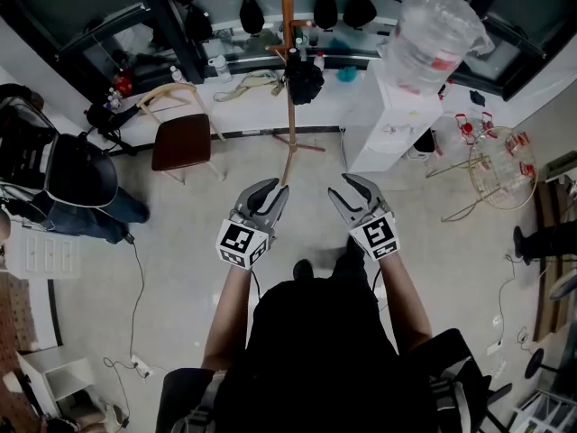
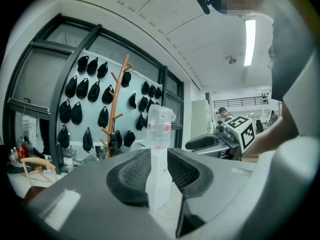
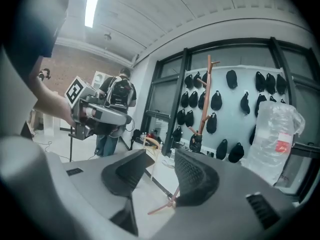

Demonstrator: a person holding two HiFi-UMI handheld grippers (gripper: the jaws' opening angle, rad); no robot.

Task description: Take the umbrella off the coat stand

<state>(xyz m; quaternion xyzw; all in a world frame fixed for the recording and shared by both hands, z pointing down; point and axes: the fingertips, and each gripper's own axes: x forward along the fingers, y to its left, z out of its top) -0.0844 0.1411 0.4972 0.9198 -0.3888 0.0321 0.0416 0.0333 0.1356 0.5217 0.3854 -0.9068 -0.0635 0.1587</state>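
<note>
Umbrella (image 1: 304,81): black, bundled, hanging on wooden coat stand (image 1: 288,25). Left gripper (image 1: 275,188) and right gripper (image 1: 343,188): well apart from it, fingers (image 2: 132,174) partly open, empty.

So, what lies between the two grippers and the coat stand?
Only bare floor, as the head view shows: nothing stands between the left gripper, the right gripper and the coat stand.
</note>
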